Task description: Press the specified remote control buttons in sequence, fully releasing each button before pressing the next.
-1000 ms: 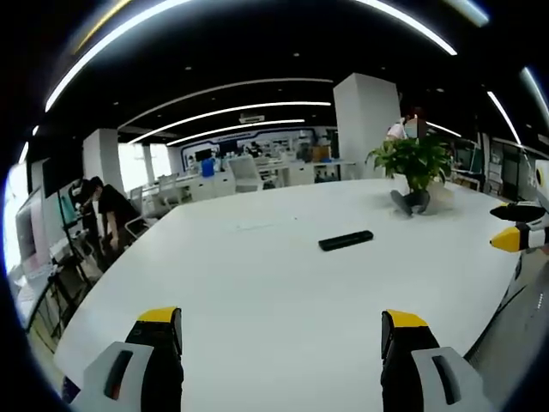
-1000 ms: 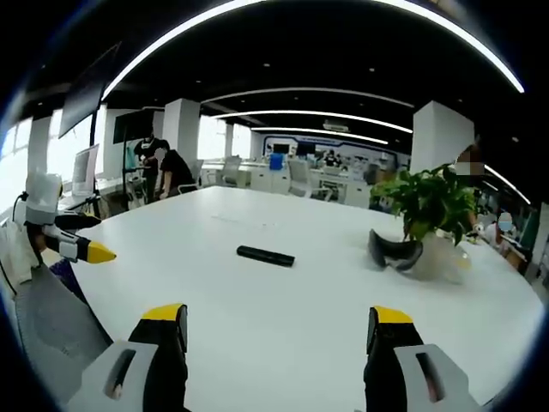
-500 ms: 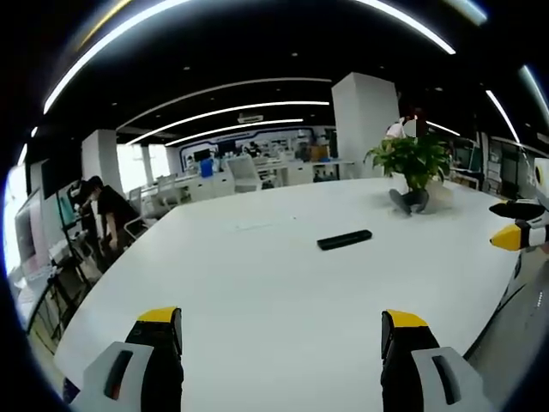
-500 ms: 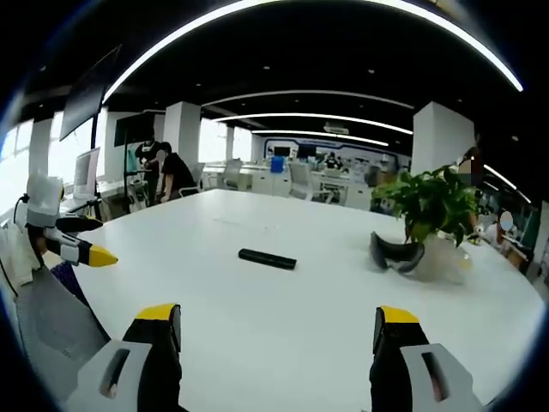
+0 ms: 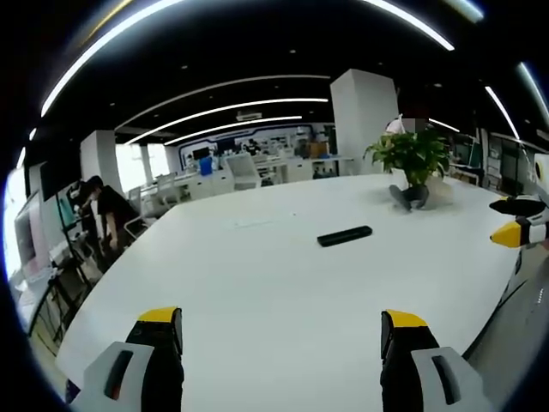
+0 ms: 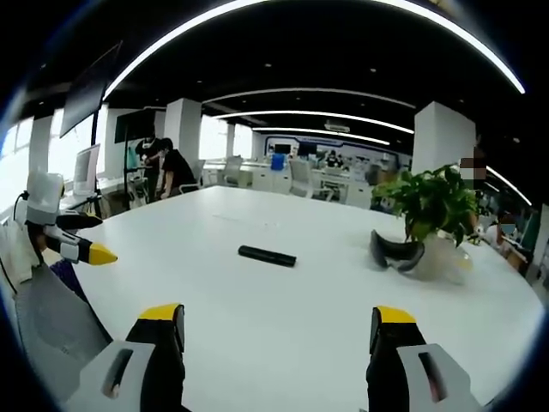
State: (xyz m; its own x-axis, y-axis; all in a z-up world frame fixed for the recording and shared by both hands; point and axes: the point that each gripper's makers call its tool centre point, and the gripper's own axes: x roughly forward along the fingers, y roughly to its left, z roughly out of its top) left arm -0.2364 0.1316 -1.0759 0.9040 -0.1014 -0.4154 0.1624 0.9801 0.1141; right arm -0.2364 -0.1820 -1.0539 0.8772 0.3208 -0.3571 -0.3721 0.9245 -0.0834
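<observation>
A black remote control lies flat near the middle of the large white table; in the right gripper view the remote control lies ahead and slightly left. My left gripper hovers over the near table edge, jaws wide apart and empty, well short of the remote. My right gripper is likewise open with nothing between its fingers. The right gripper's yellow tip pokes in at the right edge of the left gripper view, and the left gripper's tip shows at the left of the right gripper view.
A potted green plant stands at the table's far side beside a dark headset-like object. A person stands by desks beyond the table. Office chairs and desks fill the background. A grey chair back sits near the table edge.
Both views shifted only slightly with the hands. The remote and the grippers' openings look the same.
</observation>
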